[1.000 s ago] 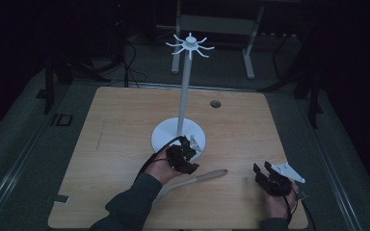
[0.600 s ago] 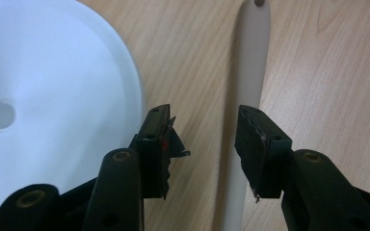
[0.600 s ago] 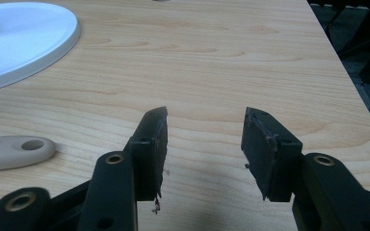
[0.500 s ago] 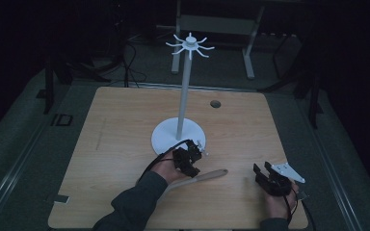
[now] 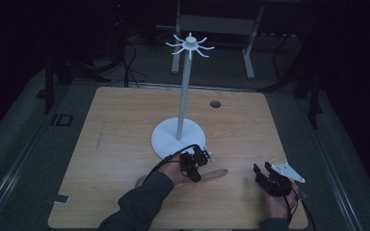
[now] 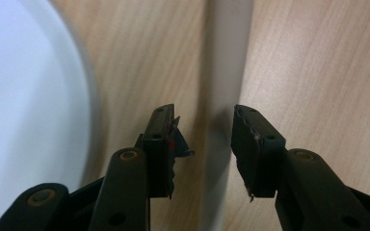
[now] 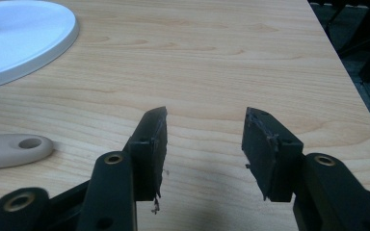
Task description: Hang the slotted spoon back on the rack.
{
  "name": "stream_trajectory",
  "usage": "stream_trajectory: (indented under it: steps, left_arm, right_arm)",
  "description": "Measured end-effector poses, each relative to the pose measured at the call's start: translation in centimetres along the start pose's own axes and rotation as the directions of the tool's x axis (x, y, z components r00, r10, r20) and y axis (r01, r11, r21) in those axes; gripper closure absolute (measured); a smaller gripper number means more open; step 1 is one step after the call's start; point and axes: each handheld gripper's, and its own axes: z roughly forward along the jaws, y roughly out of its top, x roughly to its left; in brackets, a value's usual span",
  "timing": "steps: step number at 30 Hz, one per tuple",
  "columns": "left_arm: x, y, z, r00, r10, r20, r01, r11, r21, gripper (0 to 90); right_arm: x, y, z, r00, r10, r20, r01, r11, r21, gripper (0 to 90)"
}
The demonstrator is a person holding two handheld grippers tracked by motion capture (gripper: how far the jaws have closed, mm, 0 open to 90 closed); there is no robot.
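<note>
A beige utensil [image 5: 218, 173] lies flat on the wooden table, in front of the white stand's round base [image 5: 166, 139]. My left gripper [image 5: 196, 165] is low over its handle. In the left gripper view the handle [image 6: 224, 72] runs straight between the jaws of the left gripper [image 6: 204, 125]. Those jaws have just been closing, and a gap still shows on the left side. The right gripper [image 5: 262, 170] rests near the table's front right, open with nothing between its fingers. The right gripper view looks past the right gripper [image 7: 204, 122] to the handle's holed end [image 7: 9, 150].
The stand's tall white pole [image 5: 184, 96] rises from the base to a ring of hooks [image 5: 190, 44]. A small dark hole [image 5: 215, 103] sits in the table at the back. The base rim [image 6: 84, 96] lies just left of my left jaws.
My left hand has moved right and down from beside the stand's base onto the utensil's handle. The right hand has stayed where it was.
</note>
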Motion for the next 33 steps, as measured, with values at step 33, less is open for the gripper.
stream_trajectory:
  steps: [33]
  left_arm:
    - [-0.4, 0.2, -0.3, 0.9971, -0.013, -0.075, 0.014, 0.9999, 0.007, 74.8]
  right_arm:
    - [0.1, -0.1, 0.0, 0.9997, -0.022, 0.009, 0.022, 1.000, 0.008, 50.6]
